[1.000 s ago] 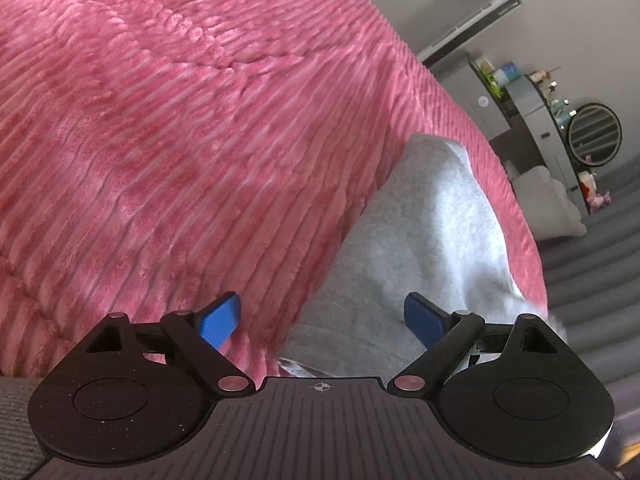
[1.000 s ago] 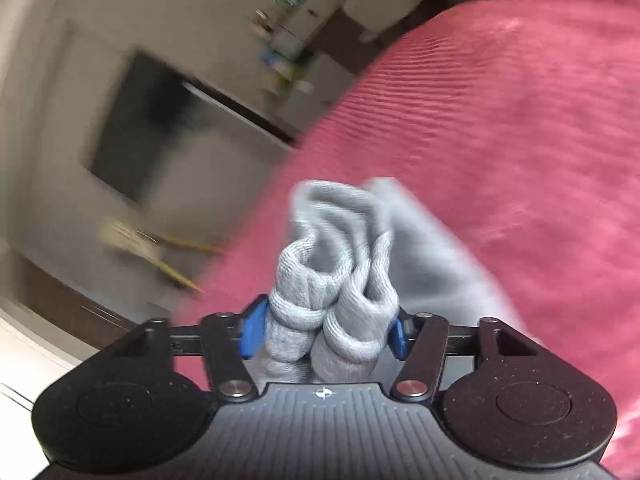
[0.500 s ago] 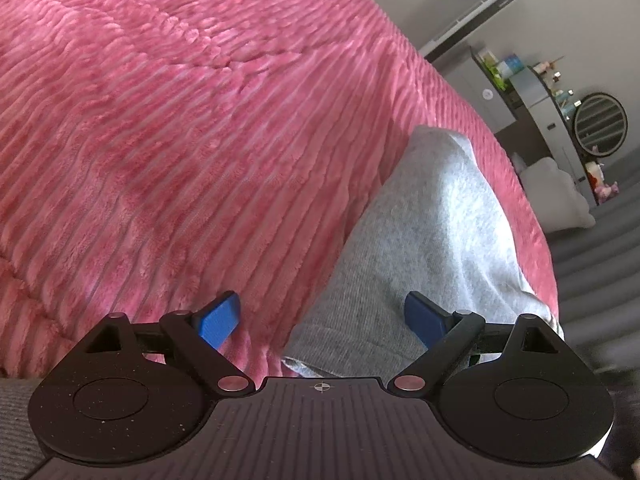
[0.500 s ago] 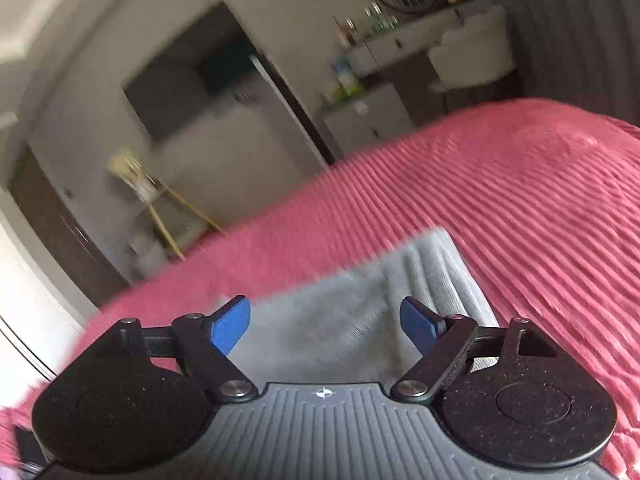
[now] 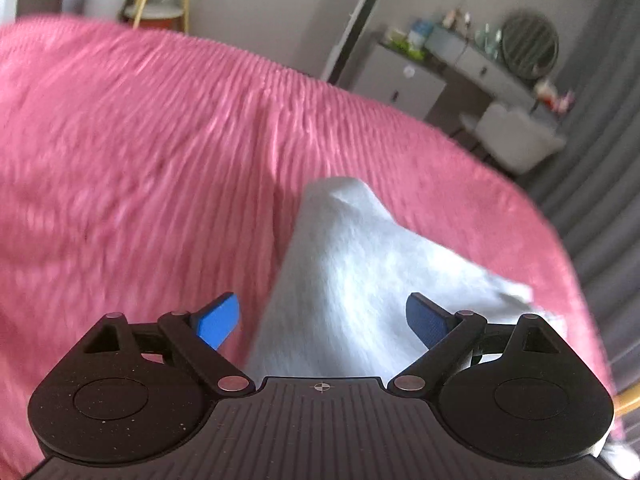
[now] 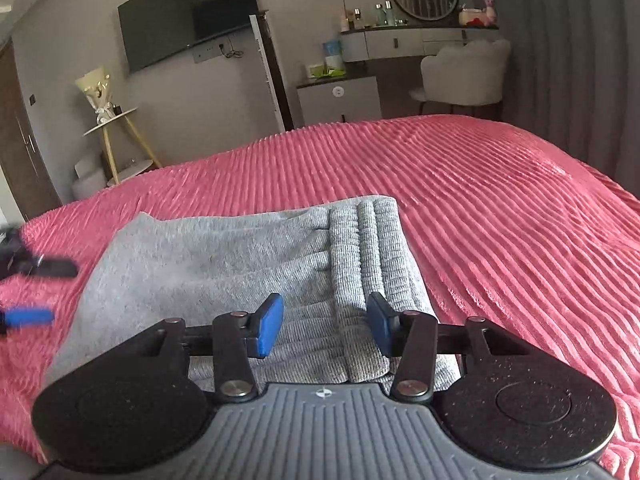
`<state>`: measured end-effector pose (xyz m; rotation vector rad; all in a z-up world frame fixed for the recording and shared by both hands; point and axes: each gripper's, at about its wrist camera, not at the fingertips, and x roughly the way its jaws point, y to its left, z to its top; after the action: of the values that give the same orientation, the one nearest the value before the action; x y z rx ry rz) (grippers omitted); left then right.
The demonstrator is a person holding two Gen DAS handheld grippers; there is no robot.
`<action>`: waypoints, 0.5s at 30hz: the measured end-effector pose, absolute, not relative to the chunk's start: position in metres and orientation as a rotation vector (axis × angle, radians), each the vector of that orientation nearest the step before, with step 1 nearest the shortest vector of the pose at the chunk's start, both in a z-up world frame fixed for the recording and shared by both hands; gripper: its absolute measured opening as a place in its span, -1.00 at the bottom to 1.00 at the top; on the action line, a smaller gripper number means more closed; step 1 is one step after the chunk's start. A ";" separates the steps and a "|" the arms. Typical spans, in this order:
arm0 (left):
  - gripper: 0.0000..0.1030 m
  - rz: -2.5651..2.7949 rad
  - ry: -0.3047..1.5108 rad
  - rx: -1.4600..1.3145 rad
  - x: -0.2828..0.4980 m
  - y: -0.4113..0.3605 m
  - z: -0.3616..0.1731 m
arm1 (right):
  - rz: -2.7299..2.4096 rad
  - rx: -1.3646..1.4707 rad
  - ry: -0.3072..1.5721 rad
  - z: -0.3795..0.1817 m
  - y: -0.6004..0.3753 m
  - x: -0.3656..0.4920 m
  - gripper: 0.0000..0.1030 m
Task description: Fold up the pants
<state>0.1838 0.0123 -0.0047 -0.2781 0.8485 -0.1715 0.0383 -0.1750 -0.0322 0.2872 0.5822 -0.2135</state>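
Note:
The grey pants (image 6: 240, 264) lie folded on the pink ribbed bedspread (image 6: 500, 208), with the ribbed cuffs (image 6: 372, 248) on top at the right side. My right gripper (image 6: 325, 328) is open and empty just above the near edge of the pants. My left gripper (image 5: 322, 318) is open and empty above the pants (image 5: 360, 280), which look blurred there. The left gripper's blue fingertip (image 6: 28, 316) shows blurred at the left edge of the right wrist view.
The bedspread (image 5: 140, 160) fills most of both views. Beyond the bed stand a wall TV (image 6: 188, 28), a small round side table (image 6: 112, 124), a cabinet (image 6: 340, 98), a dressing table with a white chair (image 6: 464, 76) and a grey curtain (image 6: 568, 52).
My right gripper let go of the cuffs and opened; the pants now lie flat. It has drawn back and levelled. My left gripper tilted up, staying open.

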 end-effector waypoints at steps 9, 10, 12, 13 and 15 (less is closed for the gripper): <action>0.96 -0.188 0.916 -0.103 0.215 -0.018 -0.061 | -0.168 0.300 0.560 -0.038 -0.178 0.039 0.28; 0.96 -0.189 0.914 -0.128 0.216 -0.013 -0.064 | -0.156 0.287 0.561 -0.038 -0.176 0.040 0.34; 0.97 -0.188 0.910 -0.160 0.216 -0.004 -0.067 | -0.139 0.245 0.567 -0.038 -0.170 0.043 0.52; 0.97 -0.185 0.901 -0.171 0.216 0.001 -0.066 | -0.133 0.223 0.570 -0.039 -0.167 0.045 0.57; 0.97 -0.140 0.869 -0.178 0.211 0.010 -0.065 | -0.118 0.192 0.578 -0.039 -0.162 0.048 0.70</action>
<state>0.2106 0.0100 -0.0648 -0.1784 0.8686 -0.1400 0.0476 -0.1618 -0.0393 0.1915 0.5779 -0.1181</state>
